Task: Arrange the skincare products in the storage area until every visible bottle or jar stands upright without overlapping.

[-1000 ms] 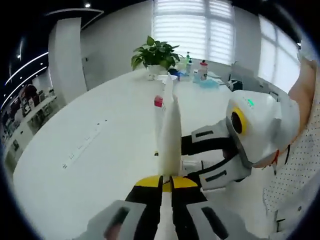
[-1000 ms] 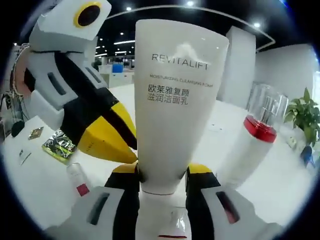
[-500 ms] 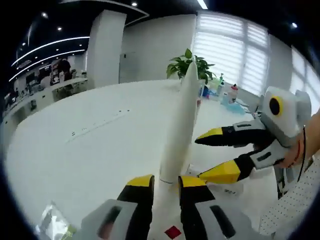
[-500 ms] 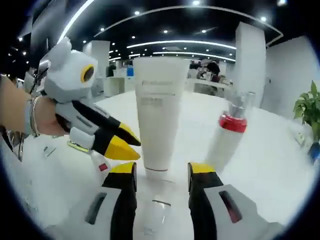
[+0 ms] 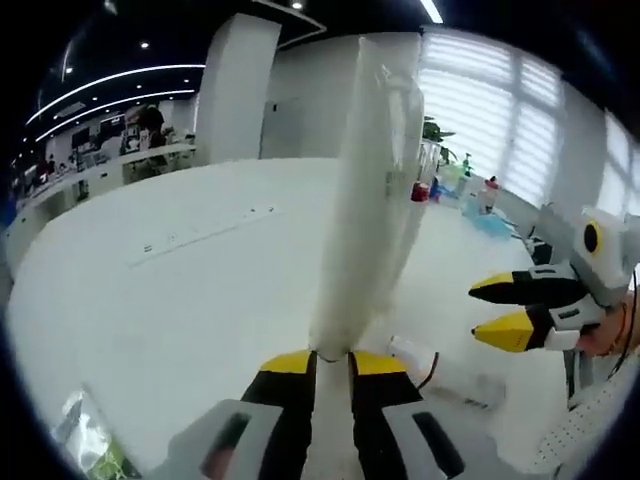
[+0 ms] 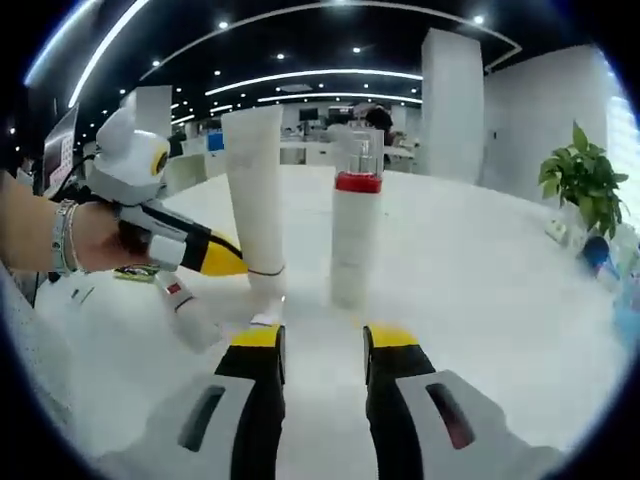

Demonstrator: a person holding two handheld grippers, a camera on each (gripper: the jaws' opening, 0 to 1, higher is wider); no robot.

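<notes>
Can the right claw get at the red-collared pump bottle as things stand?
Probably yes. The right claw is open and holds nothing, and the red-collared pump bottle stands upright just ahead on the table. The white tube, held by the left claw, stands clear beside it.

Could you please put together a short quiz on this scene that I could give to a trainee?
1. True or false: the left claw grips the white tube.
2. What colour is the collar of the pump bottle?
3. The right claw is: A) open, B) shut on the tube.

Key: 1 true. 2 red. 3 A.
</notes>
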